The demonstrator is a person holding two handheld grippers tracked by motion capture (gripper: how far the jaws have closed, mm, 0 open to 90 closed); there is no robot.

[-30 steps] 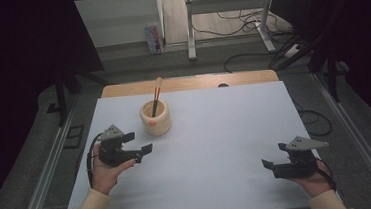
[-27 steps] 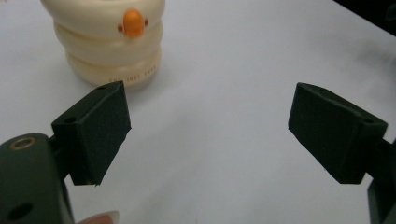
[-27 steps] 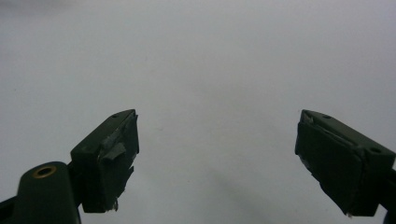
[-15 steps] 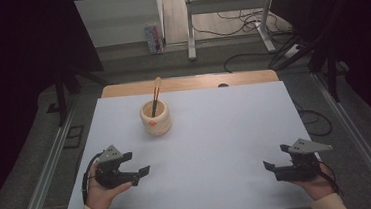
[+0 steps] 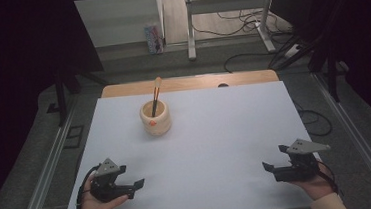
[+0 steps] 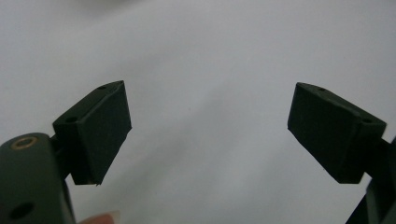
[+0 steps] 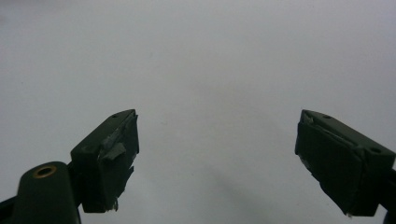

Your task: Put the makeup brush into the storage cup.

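Cup sits upright on the white surface toward its far left, 2 sticks standing in it. Your left gripper and right gripper rest at the near corners, well apart from it, fingers spread, nothing between them.

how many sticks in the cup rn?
2, as far as the high view shows: a dark stick and an orange one, standing side by side in the cup at the mat's far left. More could be hidden inside.
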